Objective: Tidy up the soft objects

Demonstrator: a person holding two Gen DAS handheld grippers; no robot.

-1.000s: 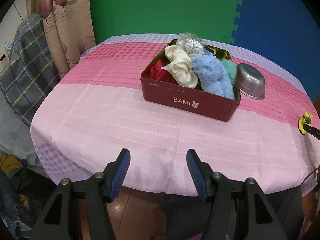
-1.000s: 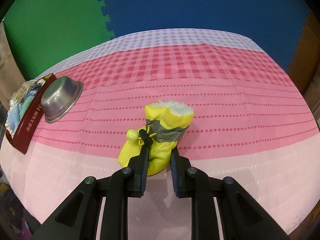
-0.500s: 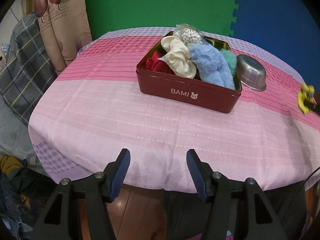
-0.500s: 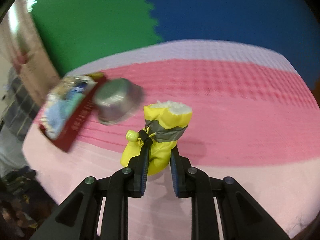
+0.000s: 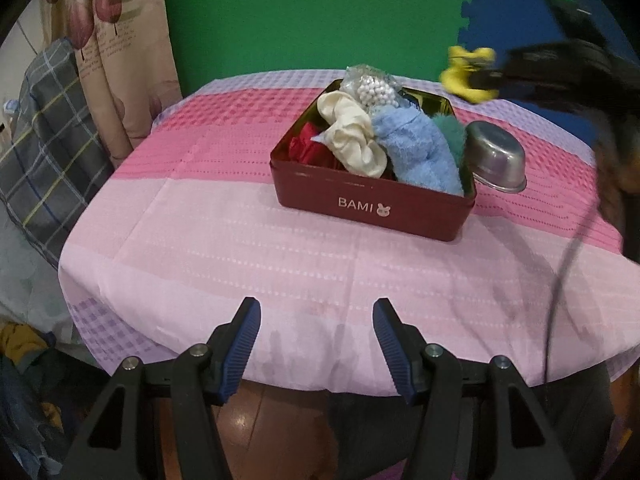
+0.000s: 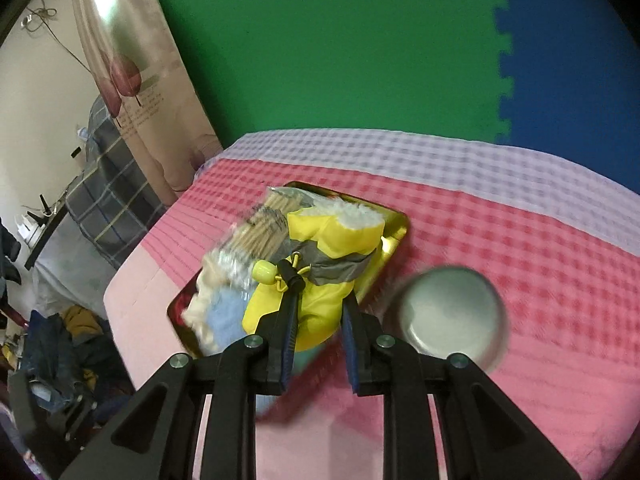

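Yellow bootie [image 6: 320,276]: glossy shell, grey band round the ankle, white fleece at the cuff, yellow toggle on a cord. Your right tool [image 6: 318,344] is pinching it at the lower part, centre of the right wrist frame, in the air over the dark red tin [image 5: 374,206]; in the left wrist frame it sits blurred at upper right [image 5: 468,74], above the tin's far edge. Tin is marked BAMI and stuffed: cream scrunchie [image 5: 352,136], blue fleece [image 5: 418,152], red cloth [image 5: 306,146], teal piece [image 5: 450,134], bag of white beads [image 5: 374,88]. Steel bowl [image 5: 496,158] is overturned, just beside the tin's right side. Your left tool [image 5: 316,344] is spread wide with nothing between its fingers, bottom centre, at the table's near edge. Table [image 5: 240,248] wears a pink, red and lilac checked cloth. Behind it: green [image 5: 300,12] and blue [image 6: 568,60] foam mats, floral curtain [image 5: 112,60] at upper left.
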